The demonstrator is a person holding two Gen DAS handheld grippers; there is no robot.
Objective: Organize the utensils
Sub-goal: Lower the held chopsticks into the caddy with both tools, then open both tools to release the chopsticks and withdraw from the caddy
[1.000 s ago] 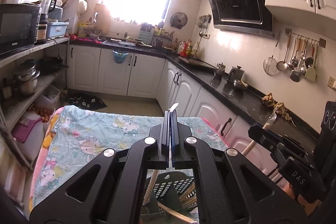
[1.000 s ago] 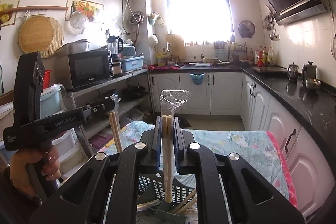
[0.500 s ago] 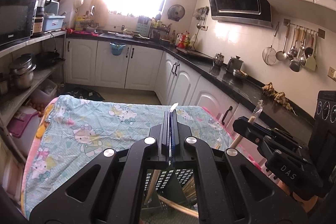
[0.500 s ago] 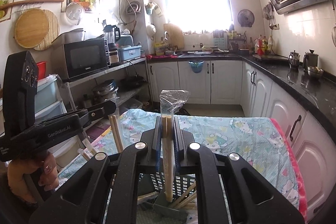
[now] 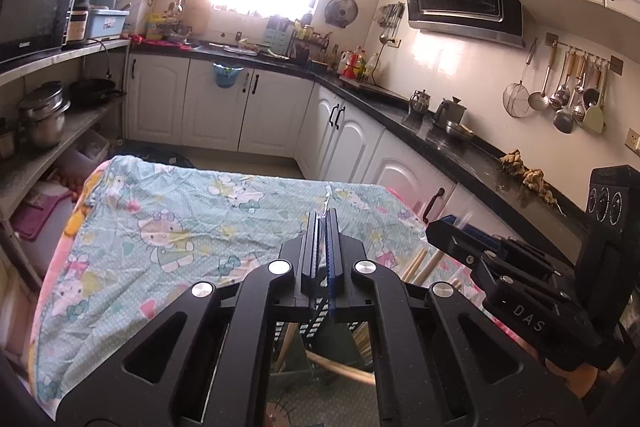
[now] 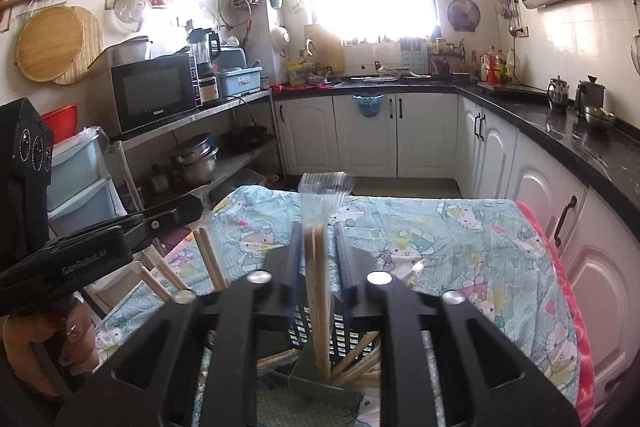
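Note:
In the right wrist view my right gripper (image 6: pixel 318 231) stands open, its jaws apart and blurred, around a wrapped pair of wooden chopsticks (image 6: pixel 318 291) whose lower end stands in the dark slotted utensil basket (image 6: pixel 320 383). More chopsticks (image 6: pixel 356 359) lean inside the basket. My left gripper (image 5: pixel 321 223) is shut on a thin clear plastic wrapper (image 5: pixel 326 201) above the basket (image 5: pixel 316 323). The left gripper (image 6: pixel 188 215) also shows at the left of the right wrist view, with loose chopsticks (image 6: pixel 210 263) under it. The right gripper (image 5: pixel 460 227) shows at the right of the left wrist view.
The basket stands on a table with a light blue cartoon cloth (image 5: pixel 180 219). White cabinets and a black counter (image 5: pixel 440 143) run behind and to the right. Shelves with a microwave (image 6: pixel 154 95) and pots stand to the left.
Both grippers have come down toward the basket. The right jaws have opened off the wrapped chopsticks, which now stand lower in the basket. The left gripper stays shut.

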